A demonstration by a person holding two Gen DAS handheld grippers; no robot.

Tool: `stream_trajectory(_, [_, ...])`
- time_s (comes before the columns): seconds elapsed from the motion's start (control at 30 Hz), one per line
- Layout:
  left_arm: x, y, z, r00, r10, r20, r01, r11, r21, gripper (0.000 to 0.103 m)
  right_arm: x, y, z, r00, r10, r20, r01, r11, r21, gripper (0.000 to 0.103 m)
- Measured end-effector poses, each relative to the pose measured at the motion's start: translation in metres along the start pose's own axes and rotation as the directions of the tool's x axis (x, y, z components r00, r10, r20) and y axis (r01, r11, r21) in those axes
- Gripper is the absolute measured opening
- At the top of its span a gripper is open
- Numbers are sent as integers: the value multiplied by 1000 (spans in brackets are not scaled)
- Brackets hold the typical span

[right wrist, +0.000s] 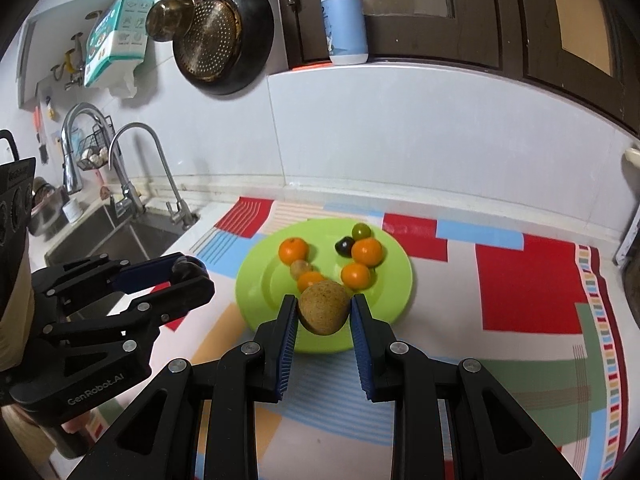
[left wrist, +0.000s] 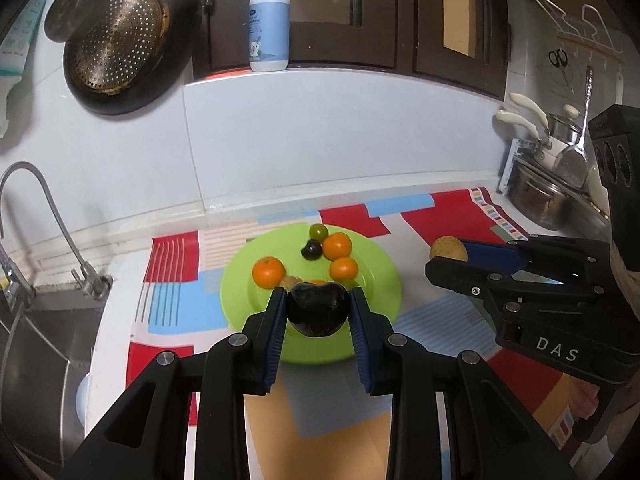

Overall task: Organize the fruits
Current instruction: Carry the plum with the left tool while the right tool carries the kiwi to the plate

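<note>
1. A patterned mat (right wrist: 528,284) in red, blue and cream covers the counter beside the sink (right wrist: 116,236).
2. A lime-green plate (right wrist: 256,280) sits on the mat, holding three oranges, a small brown fruit, a dark plum and a green grape (right wrist: 361,231).
3. The left gripper (left wrist: 319,307) hangs above the plate's near edge, jaws clamped tight on a dark plum (left wrist: 317,310).
4. The right gripper (right wrist: 324,314) is also over the plate's near rim, its jaws pinched on a brown kiwi (right wrist: 323,308).
</note>
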State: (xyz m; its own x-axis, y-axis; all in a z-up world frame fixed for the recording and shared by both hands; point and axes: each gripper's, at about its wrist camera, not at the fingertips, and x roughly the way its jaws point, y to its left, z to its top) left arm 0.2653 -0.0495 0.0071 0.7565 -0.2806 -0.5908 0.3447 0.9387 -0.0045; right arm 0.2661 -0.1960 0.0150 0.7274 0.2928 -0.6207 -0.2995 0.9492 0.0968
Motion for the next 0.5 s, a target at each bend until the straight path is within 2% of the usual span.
stream_trajectory(0.5, [40,22,33,1000,2,6,-2,1000,-3,31,41,-5,35,999,32,-9,-32,999,-3,28])
